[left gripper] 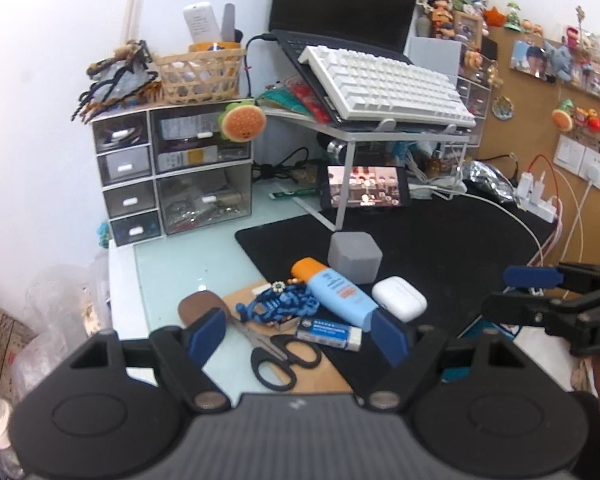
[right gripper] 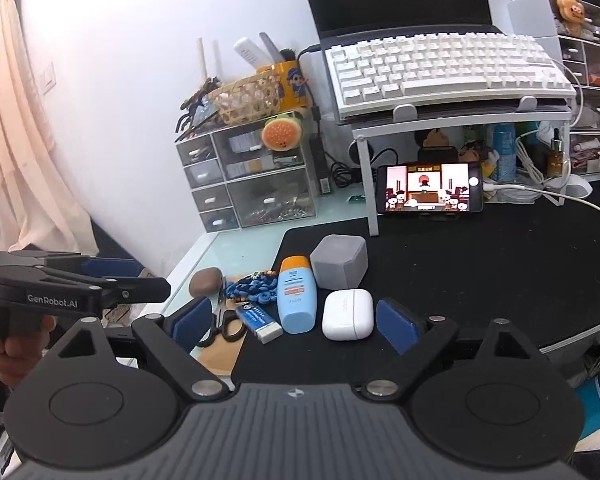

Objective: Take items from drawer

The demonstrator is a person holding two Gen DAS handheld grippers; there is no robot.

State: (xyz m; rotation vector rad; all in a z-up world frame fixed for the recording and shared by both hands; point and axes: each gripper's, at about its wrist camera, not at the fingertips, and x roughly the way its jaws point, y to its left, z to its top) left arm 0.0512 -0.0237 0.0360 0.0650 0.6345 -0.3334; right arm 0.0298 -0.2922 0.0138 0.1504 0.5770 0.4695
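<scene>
Both grippers — left gripper (left gripper: pixel 298 338), right gripper (right gripper: pixel 294 326) — gape wide, empty; drawer unit (left gripper: pixel 172 176) (mid-left) looks light — pinch its small handle (left gripper: pixel 208 199).

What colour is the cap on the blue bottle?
Orange cap on the blue bottle; clearest in the right wrist view.

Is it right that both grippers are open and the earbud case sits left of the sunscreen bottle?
Not quite. Both the left gripper and right gripper are open, but the earbud case sits right of the sunscreen bottle, as the right wrist view shows.
</scene>
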